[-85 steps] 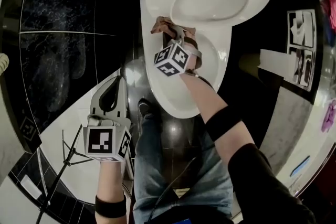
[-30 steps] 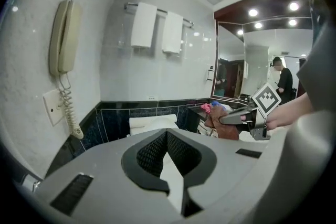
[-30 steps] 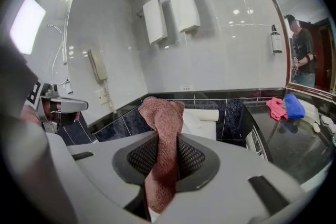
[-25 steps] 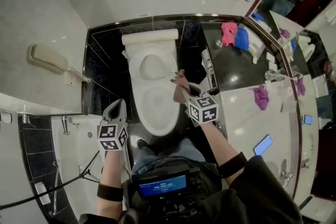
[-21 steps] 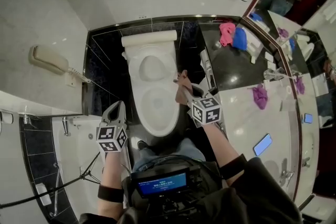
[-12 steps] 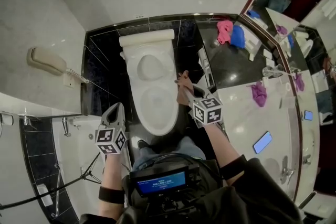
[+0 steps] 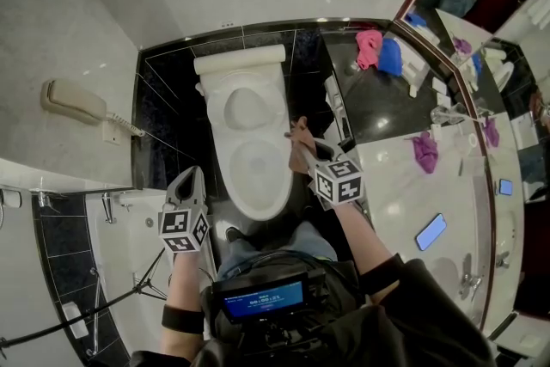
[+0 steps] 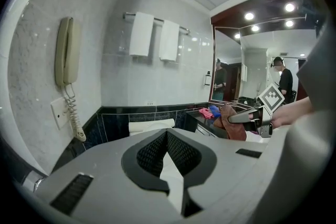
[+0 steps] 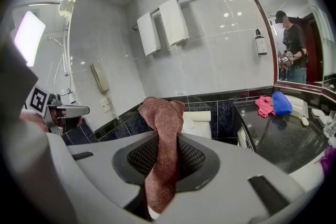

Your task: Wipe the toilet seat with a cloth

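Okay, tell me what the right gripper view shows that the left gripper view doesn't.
Only the right gripper view: the left gripper, side-on at the left edge, and the brown cloth pinched between this view's own jaws. Only the left gripper view: the right gripper side-on, plus the left gripper's shut, empty jaws. Both: that cloth, the wall phone, two white towels, the toilet, the mirror.
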`<state>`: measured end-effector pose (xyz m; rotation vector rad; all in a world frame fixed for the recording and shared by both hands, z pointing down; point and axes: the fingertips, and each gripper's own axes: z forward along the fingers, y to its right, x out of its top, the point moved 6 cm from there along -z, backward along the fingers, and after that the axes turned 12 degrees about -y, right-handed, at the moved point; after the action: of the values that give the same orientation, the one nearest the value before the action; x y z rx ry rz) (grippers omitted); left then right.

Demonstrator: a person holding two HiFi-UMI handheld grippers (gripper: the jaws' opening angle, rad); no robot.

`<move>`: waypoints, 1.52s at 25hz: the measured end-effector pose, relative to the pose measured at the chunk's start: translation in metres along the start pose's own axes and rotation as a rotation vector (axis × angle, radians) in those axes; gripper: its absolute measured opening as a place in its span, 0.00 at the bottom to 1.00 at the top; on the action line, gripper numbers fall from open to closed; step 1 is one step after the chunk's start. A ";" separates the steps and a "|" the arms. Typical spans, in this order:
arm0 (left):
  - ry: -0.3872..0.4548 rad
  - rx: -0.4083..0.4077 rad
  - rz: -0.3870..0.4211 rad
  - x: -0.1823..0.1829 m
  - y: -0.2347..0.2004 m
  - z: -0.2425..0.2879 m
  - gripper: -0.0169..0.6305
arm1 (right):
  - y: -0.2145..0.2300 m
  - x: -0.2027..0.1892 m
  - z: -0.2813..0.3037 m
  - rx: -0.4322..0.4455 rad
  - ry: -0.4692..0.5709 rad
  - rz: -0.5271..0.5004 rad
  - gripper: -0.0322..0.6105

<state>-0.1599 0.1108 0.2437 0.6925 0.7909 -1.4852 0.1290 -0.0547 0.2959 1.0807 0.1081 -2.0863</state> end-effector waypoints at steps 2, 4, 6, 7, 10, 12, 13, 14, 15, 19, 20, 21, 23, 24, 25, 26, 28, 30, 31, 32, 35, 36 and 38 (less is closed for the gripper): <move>-0.004 0.000 0.000 0.001 0.000 0.003 0.03 | 0.000 0.002 0.001 0.002 -0.004 -0.001 0.21; -0.009 -0.005 0.001 0.003 0.001 0.008 0.03 | 0.001 0.004 0.003 0.003 -0.007 -0.004 0.21; -0.017 -0.011 0.014 0.005 0.003 0.015 0.03 | 0.003 0.005 0.005 0.001 -0.011 -0.008 0.21; -0.021 -0.014 0.026 0.007 0.004 0.018 0.04 | 0.004 0.006 0.006 0.000 -0.013 -0.010 0.21; -0.036 -0.028 0.068 0.013 0.007 0.033 0.09 | 0.007 0.007 0.011 -0.001 -0.020 -0.014 0.21; -0.049 -0.040 0.100 0.018 0.009 0.047 0.14 | 0.009 0.010 0.015 -0.001 -0.025 -0.021 0.21; -0.059 -0.043 0.119 0.021 0.010 0.055 0.17 | 0.010 0.012 0.016 -0.001 -0.028 -0.026 0.21; -0.072 -0.044 0.139 0.023 0.011 0.064 0.17 | 0.010 0.014 0.018 -0.001 -0.032 -0.031 0.21; -0.085 -0.047 0.162 0.025 0.013 0.074 0.19 | 0.011 0.015 0.019 0.000 -0.037 -0.033 0.21; -0.133 -0.078 0.252 0.036 0.017 0.120 0.28 | 0.017 0.014 0.035 0.001 -0.061 -0.038 0.21; -0.147 -0.090 0.277 0.041 0.018 0.131 0.30 | 0.019 0.014 0.041 -0.001 -0.066 -0.037 0.21; -0.160 -0.098 0.307 0.044 0.019 0.143 0.34 | 0.021 0.012 0.047 -0.001 -0.072 -0.034 0.21; -0.181 -0.101 0.379 0.051 0.018 0.169 0.35 | 0.024 0.010 0.057 0.000 -0.080 -0.024 0.21; -0.194 -0.099 0.414 0.053 0.016 0.183 0.35 | 0.026 0.009 0.063 0.002 -0.083 -0.022 0.21; -0.210 -0.094 0.444 0.054 0.013 0.198 0.35 | 0.029 0.008 0.069 0.004 -0.085 -0.021 0.22; -0.229 -0.088 0.470 0.054 0.010 0.214 0.35 | 0.031 0.006 0.075 0.006 -0.087 -0.020 0.21; -0.260 -0.080 0.531 0.054 0.001 0.247 0.35 | 0.036 0.002 0.088 0.011 -0.091 -0.015 0.22; -0.292 -0.075 0.595 0.056 -0.007 0.278 0.35 | 0.040 -0.003 0.100 0.018 -0.095 -0.003 0.22; -0.307 -0.075 0.625 0.057 -0.010 0.293 0.35 | 0.042 -0.006 0.106 0.021 -0.097 0.005 0.21; -0.322 -0.075 0.657 0.059 -0.013 0.308 0.35 | 0.044 -0.009 0.112 0.024 -0.100 0.013 0.22; -0.357 -0.078 0.754 0.066 -0.017 0.345 0.35 | 0.049 -0.020 0.126 0.031 -0.107 0.037 0.22; -0.368 -0.077 0.789 0.067 -0.017 0.356 0.35 | 0.051 -0.024 0.130 0.034 -0.110 0.043 0.22; -0.391 -0.073 0.861 0.068 -0.017 0.376 0.35 | 0.054 -0.033 0.135 0.039 -0.117 0.056 0.22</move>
<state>-0.1689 -0.2341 0.4097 0.5536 0.1824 -0.7543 0.0872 -0.1266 0.4195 0.9709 -0.0209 -2.1035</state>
